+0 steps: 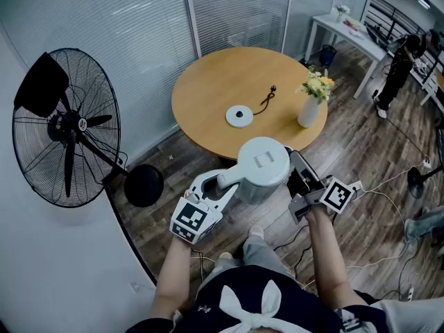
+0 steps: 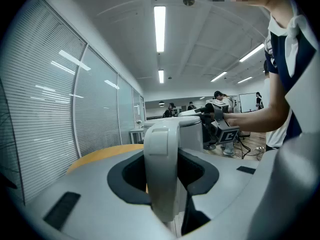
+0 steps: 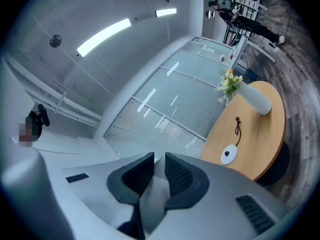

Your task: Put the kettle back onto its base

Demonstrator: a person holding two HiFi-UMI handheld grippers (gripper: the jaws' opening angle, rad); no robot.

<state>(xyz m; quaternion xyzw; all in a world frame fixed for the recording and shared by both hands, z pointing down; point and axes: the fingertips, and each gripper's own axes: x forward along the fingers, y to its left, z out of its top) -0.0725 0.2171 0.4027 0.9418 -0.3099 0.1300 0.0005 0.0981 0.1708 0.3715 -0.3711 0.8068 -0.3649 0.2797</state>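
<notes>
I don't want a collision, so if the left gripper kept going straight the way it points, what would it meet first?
The kettle: the left gripper is clamped on its handle, with the body right ahead. Past the kettle, roughly in line, sits the right gripper, though depth is unclear.

This is an office: glass partition walls with blinds (image 1: 139,26), long strip lights (image 2: 159,28) in the ceiling, a round table (image 1: 208,96), a white desk (image 1: 331,25) by the wall, and a person (image 1: 397,68) standing farther back.
</notes>
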